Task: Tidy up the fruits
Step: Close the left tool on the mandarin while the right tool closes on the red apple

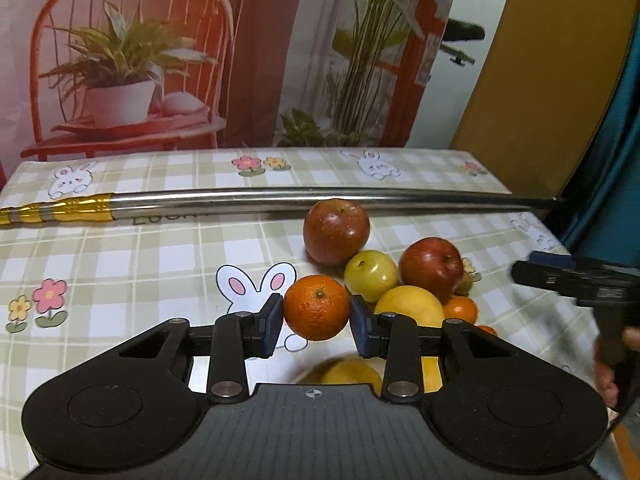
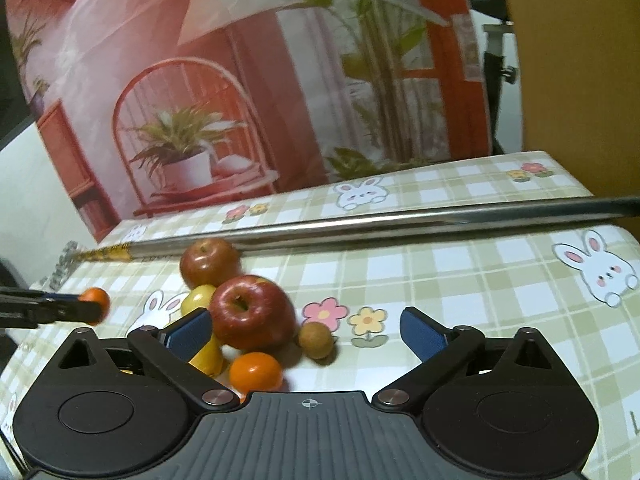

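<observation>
My left gripper (image 1: 317, 320) is shut on an orange (image 1: 317, 307), held just above the checked tablecloth; the same orange (image 2: 95, 304) shows at the left edge of the right wrist view. Behind it lies a fruit pile: two red apples (image 1: 336, 232) (image 1: 431, 267), a yellow-green fruit (image 1: 370, 274), a lemon (image 1: 410, 306) and a small mandarin (image 1: 460, 309). My right gripper (image 2: 306, 330) is open, its left pad beside the nearer red apple (image 2: 251, 312). A small mandarin (image 2: 256, 369) and a brown round fruit (image 2: 316, 339) lie between its fingers.
A long metal rod (image 1: 304, 198) with a gold-wrapped end lies across the table behind the fruit. A printed backdrop stands at the far table edge (image 1: 280, 151). Another yellow fruit (image 1: 344, 372) sits low under my left gripper. A person's hand (image 1: 612, 364) holds the right gripper.
</observation>
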Available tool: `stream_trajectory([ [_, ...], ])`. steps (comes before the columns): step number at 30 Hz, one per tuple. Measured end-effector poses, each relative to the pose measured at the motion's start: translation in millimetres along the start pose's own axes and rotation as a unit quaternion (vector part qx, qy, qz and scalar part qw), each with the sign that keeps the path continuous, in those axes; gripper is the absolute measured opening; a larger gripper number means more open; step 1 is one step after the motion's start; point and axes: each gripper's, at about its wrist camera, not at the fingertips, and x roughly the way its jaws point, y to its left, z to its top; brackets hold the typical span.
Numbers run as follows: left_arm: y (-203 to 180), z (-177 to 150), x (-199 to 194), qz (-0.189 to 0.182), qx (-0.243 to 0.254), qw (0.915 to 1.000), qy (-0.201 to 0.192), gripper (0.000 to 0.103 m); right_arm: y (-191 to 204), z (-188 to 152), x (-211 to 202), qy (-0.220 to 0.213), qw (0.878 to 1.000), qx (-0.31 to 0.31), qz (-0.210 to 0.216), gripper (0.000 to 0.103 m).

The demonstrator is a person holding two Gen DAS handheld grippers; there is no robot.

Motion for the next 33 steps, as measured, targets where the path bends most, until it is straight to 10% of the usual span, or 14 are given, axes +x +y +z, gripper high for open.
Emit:
stream_trajectory([
  [15,8,-26,-38,0.007,-0.036,0.9989,-0.03,0.038,37,11,55,0.043,0.997,-0.049,0.041,0.071],
  [33,15,-37,-34,0.006,-0.056,0.998,-0.028,0.038,46,6,86,0.061,0.996,-0.063,0.013,0.066],
])
